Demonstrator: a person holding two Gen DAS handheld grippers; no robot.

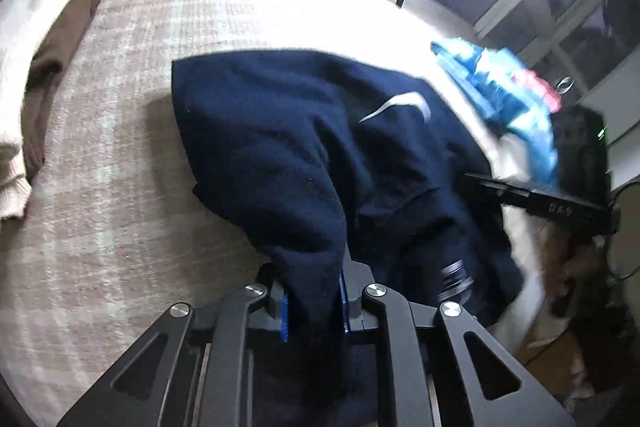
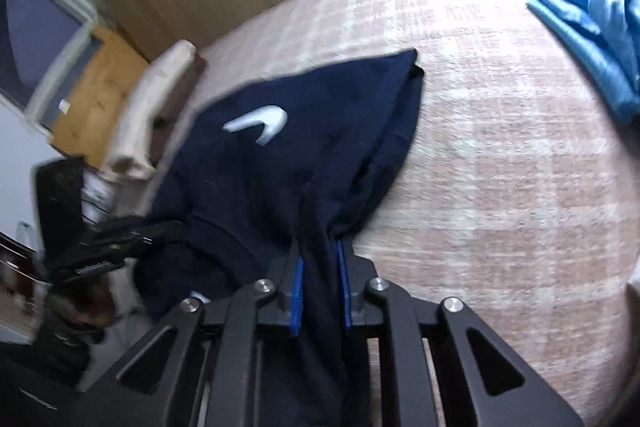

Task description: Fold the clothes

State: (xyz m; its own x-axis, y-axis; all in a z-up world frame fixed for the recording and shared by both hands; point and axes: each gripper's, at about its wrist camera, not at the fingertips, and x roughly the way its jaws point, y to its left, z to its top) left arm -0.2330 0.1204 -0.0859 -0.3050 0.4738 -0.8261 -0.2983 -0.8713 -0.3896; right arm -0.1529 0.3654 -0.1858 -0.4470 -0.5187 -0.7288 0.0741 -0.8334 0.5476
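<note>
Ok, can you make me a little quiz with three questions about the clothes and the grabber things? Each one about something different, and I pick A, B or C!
1. Where is the cream sweater lying?
A. on top of a brown garment
B. under the blue cloth
C. in a gripper

2. What colour is the curved logo on the navy sweatshirt?
A. red
B. white
C. yellow

3. What are the left gripper and right gripper doing?
A. both open and holding nothing
B. only one holds cloth
C. both shut on the navy sweatshirt

Answers:
1. A, the cream piece sits on the brown one at the rug's edge.
2. B, the mark shows white on the dark cloth.
3. C, navy cloth is pinched between the blue pads in each wrist view.
</note>
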